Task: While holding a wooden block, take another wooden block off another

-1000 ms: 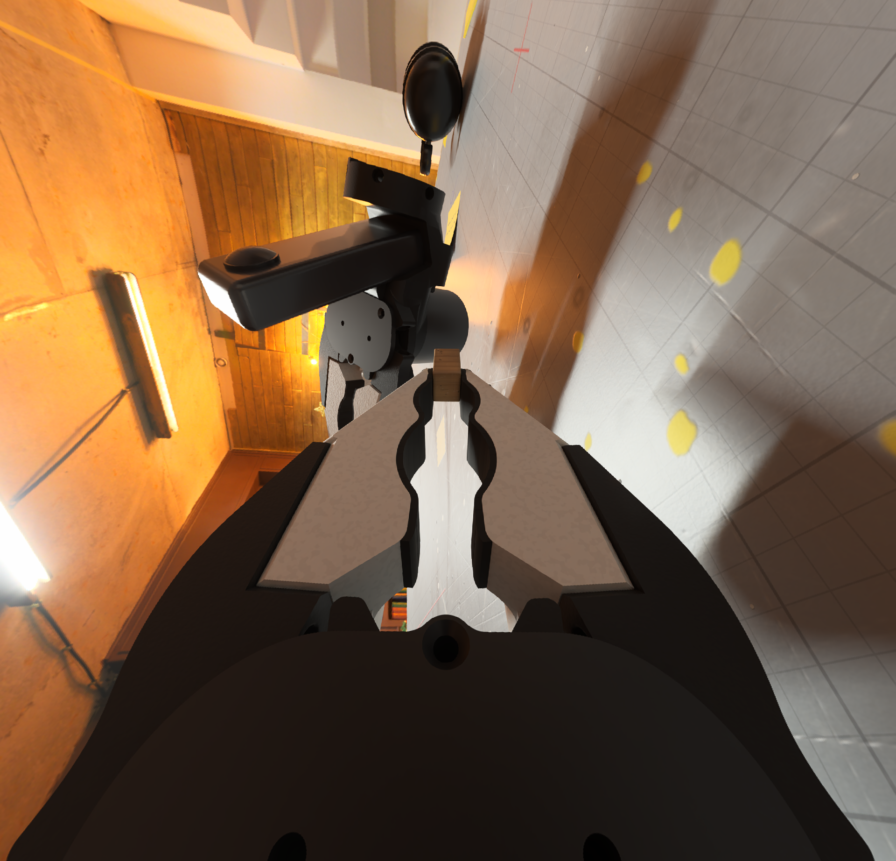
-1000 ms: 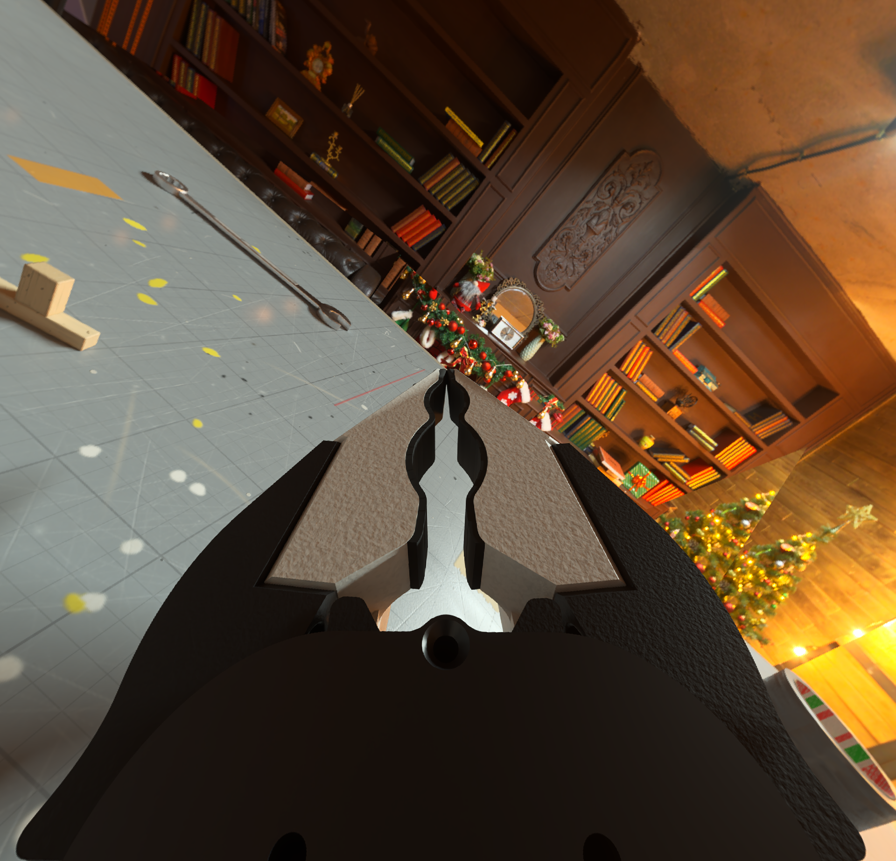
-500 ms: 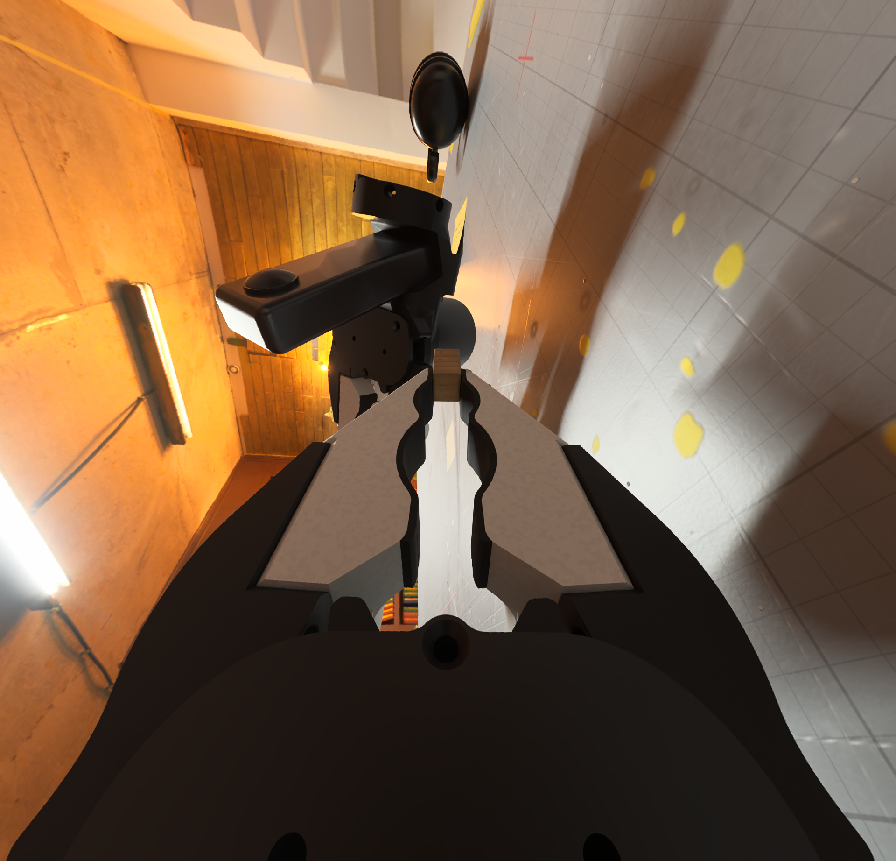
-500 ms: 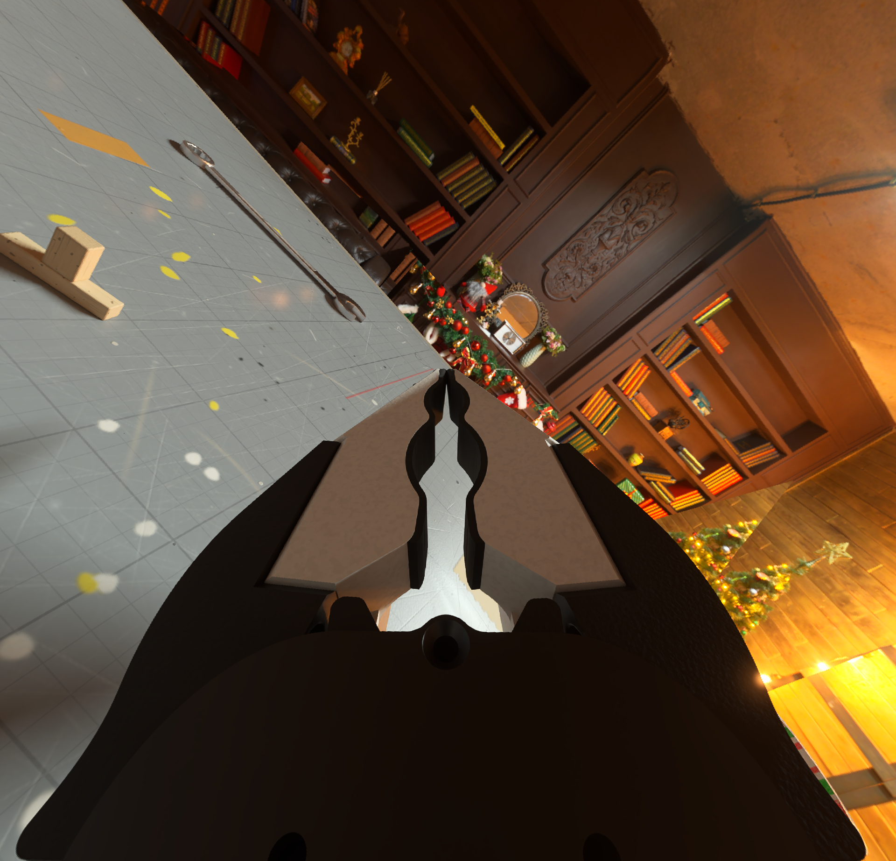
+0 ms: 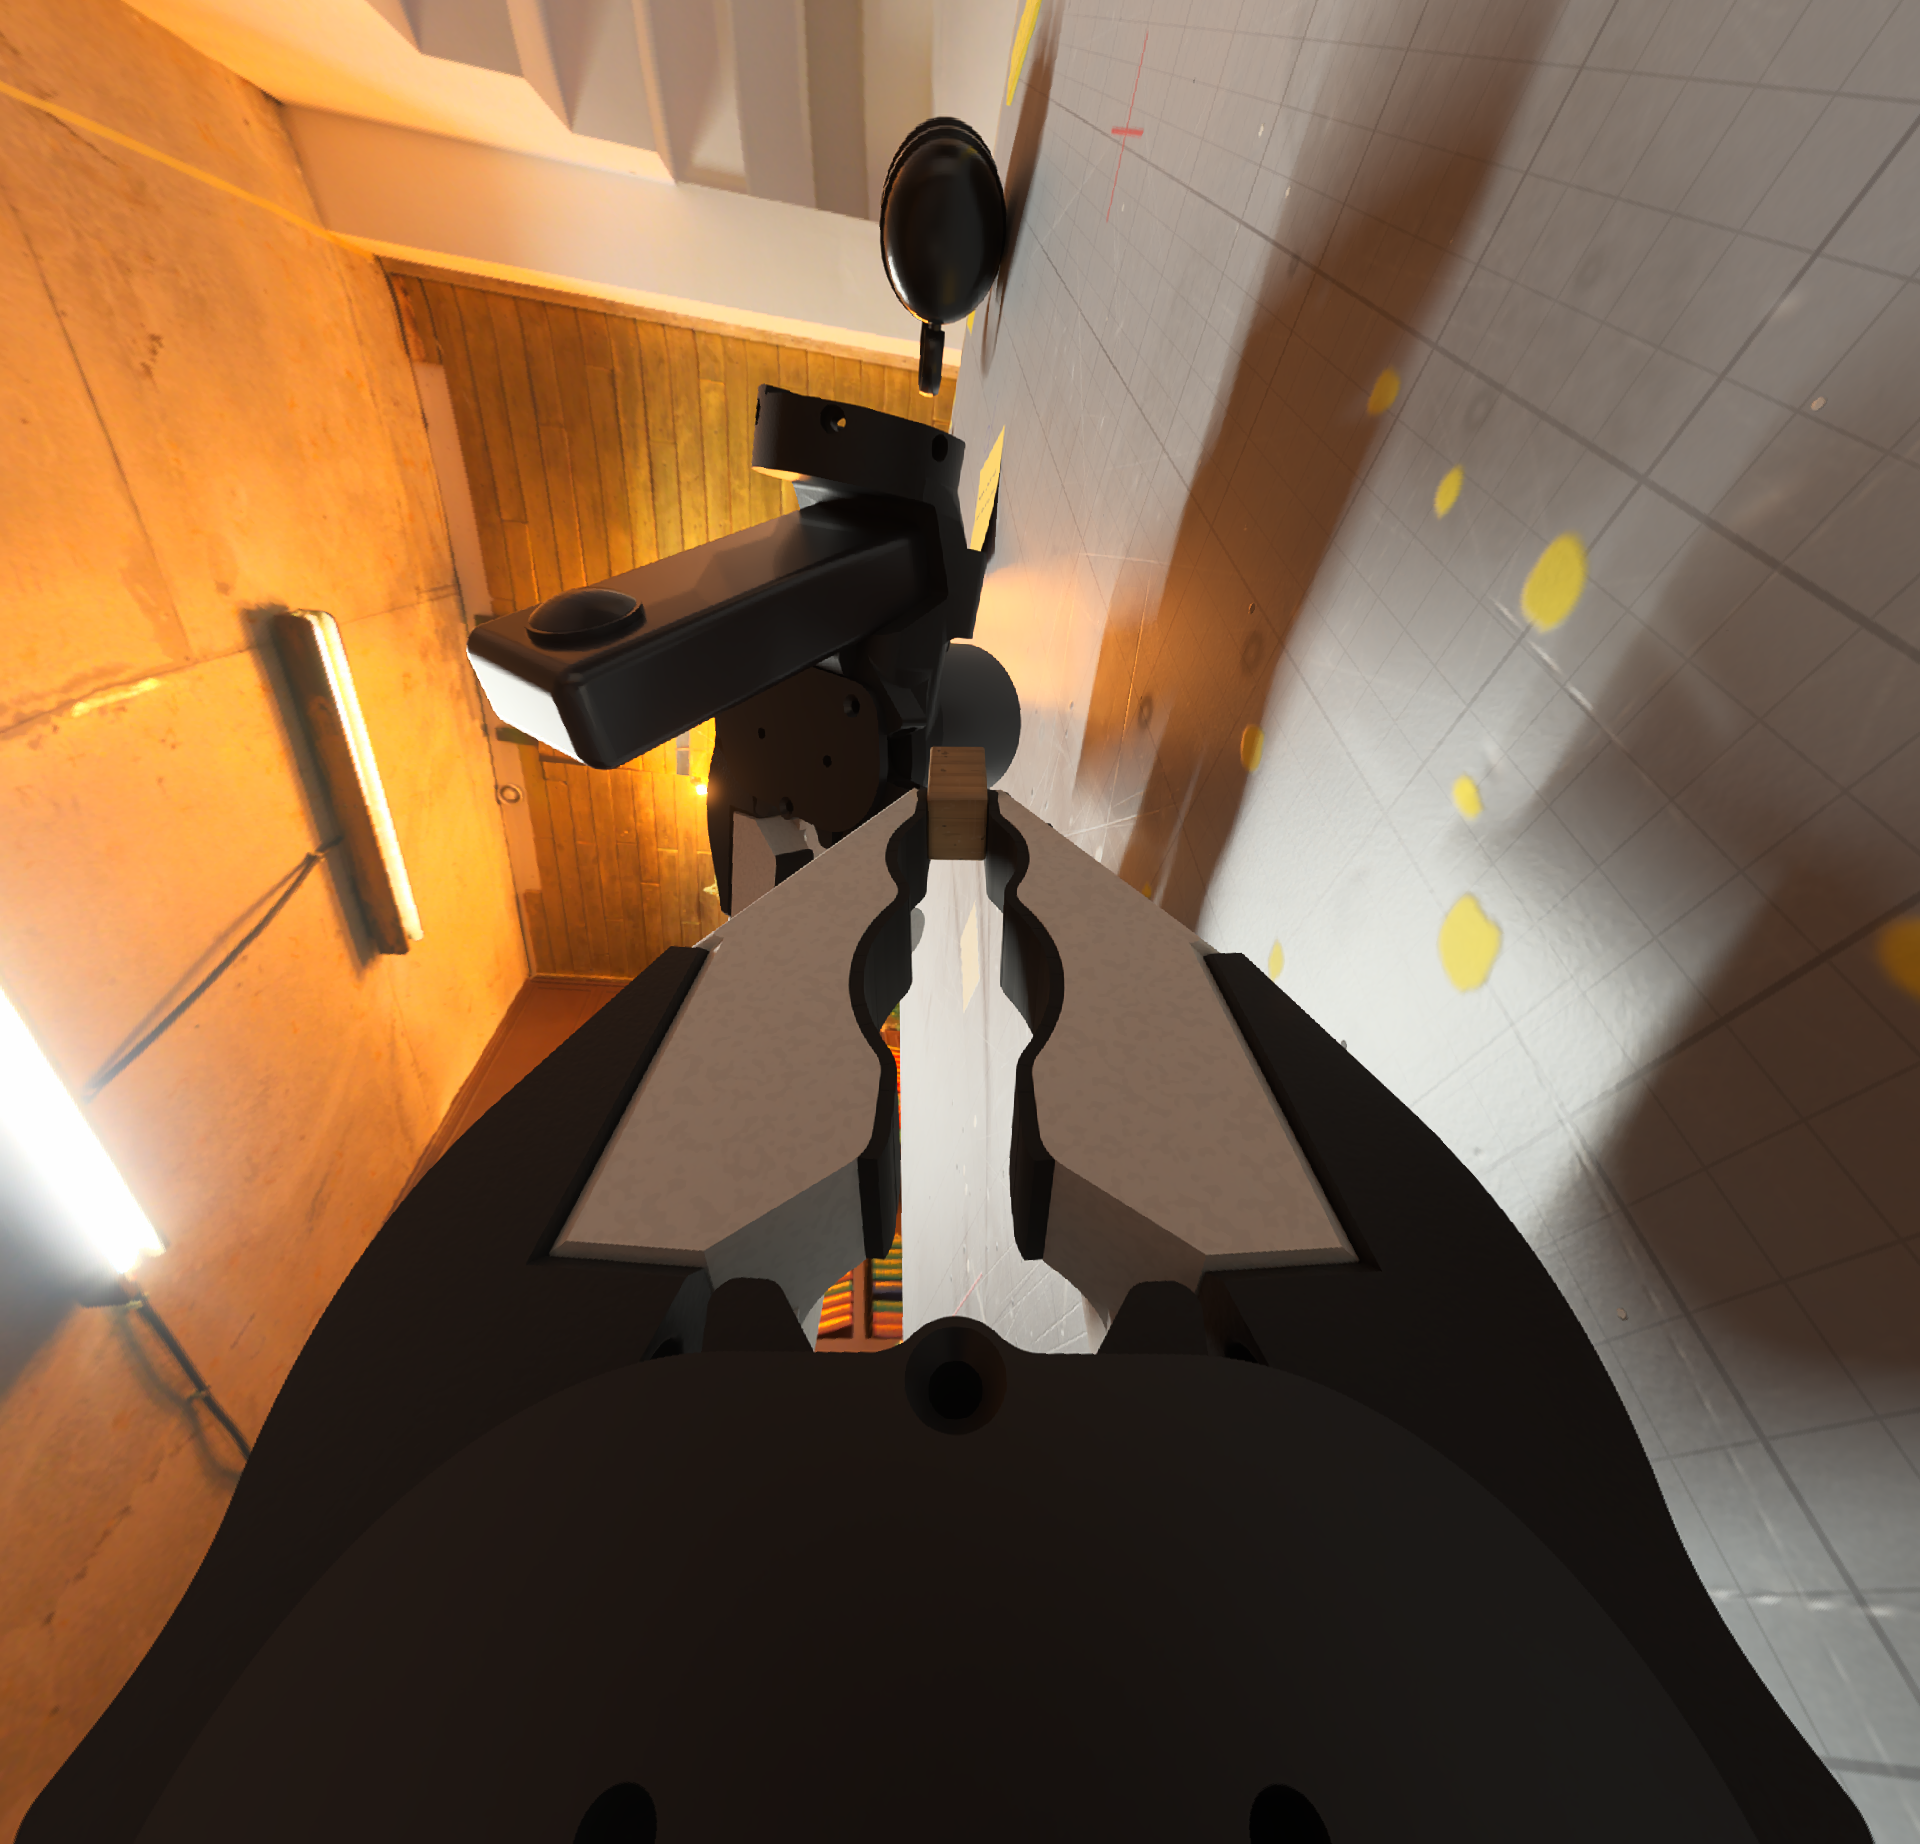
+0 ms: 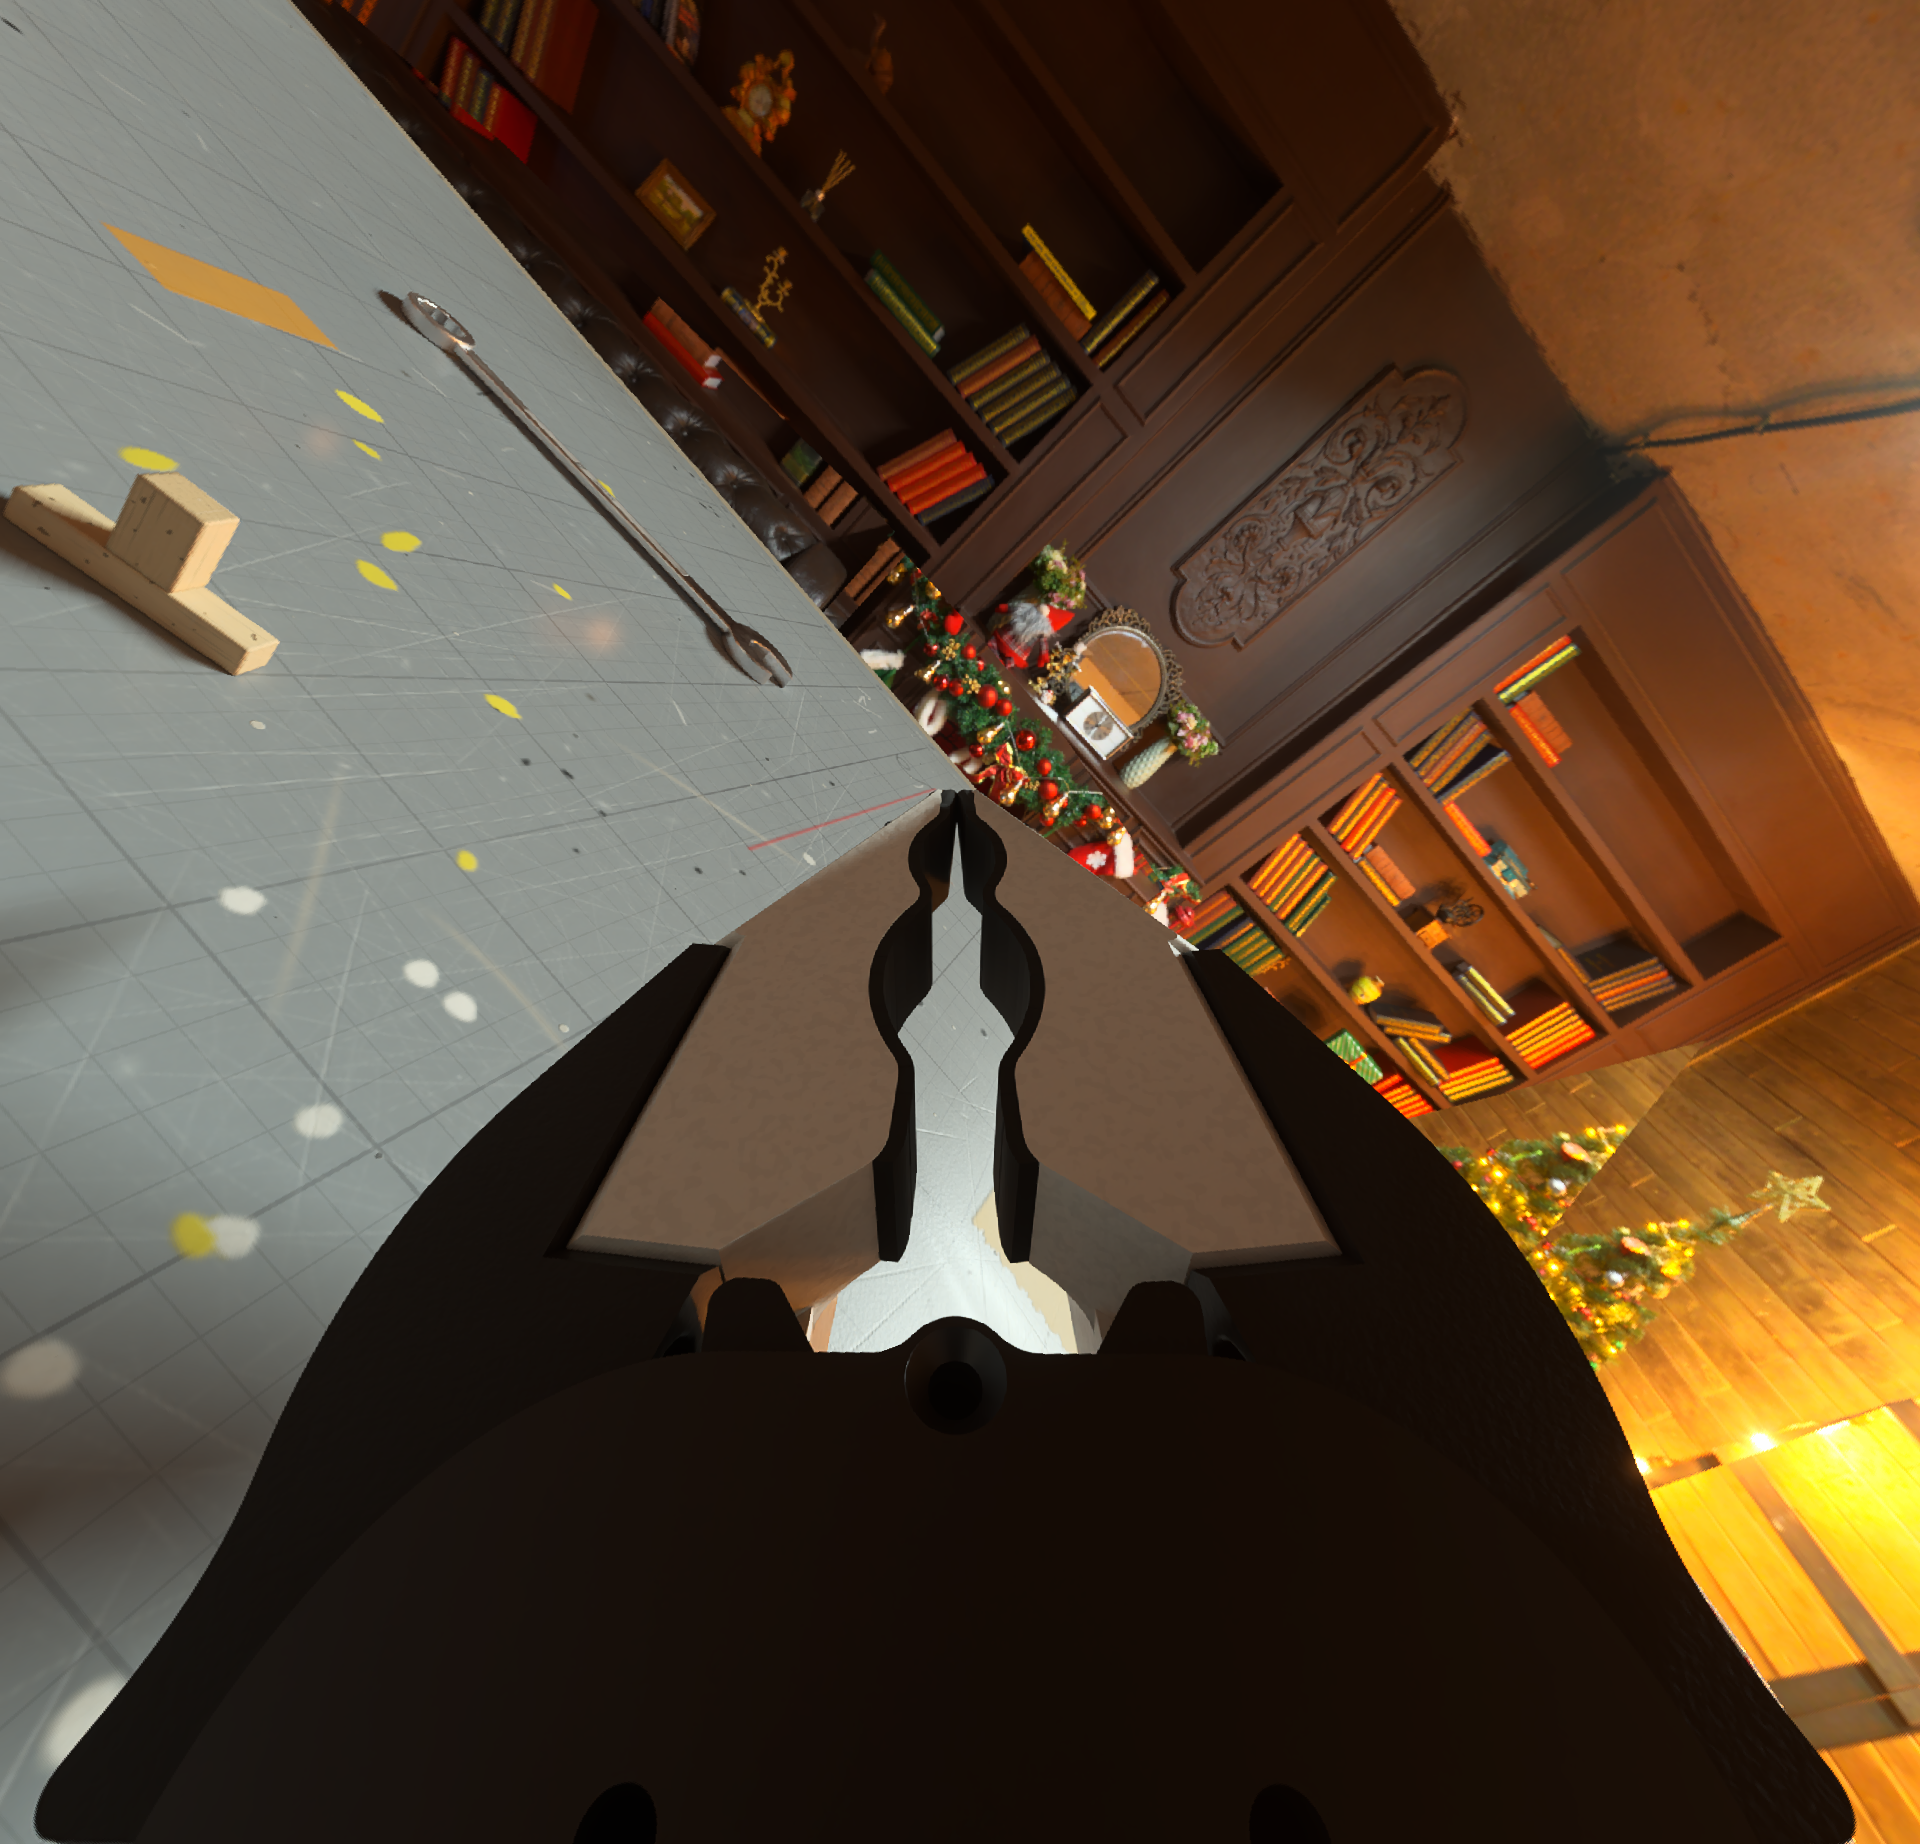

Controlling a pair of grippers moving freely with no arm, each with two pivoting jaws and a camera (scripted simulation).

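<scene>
My left gripper (image 5: 956,826) is shut on a small wooden block (image 5: 956,802) held at its fingertips, beside the grey mat (image 5: 1455,859). The right gripper (image 5: 727,641) shows beyond it in the left wrist view as a black body close to the mat. In the right wrist view my right gripper (image 6: 957,807) is shut and empty. Far left of it, a small wooden cube (image 6: 175,529) sits on top of a long flat wooden block (image 6: 140,589) lying on the mat (image 6: 416,807).
A long metal wrench (image 6: 592,485) lies on the mat past the blocks, near the far edge. An orange patch (image 6: 223,288) is on the mat behind them. A black round object (image 5: 940,220) stands on the mat in the left wrist view. Bookshelves stand beyond the mat edge.
The right gripper's view has swung, so the stacked blocks and wrench have shifted right and down in it. In the left wrist view the right gripper has drifted slightly. The left stays shut on its block.
</scene>
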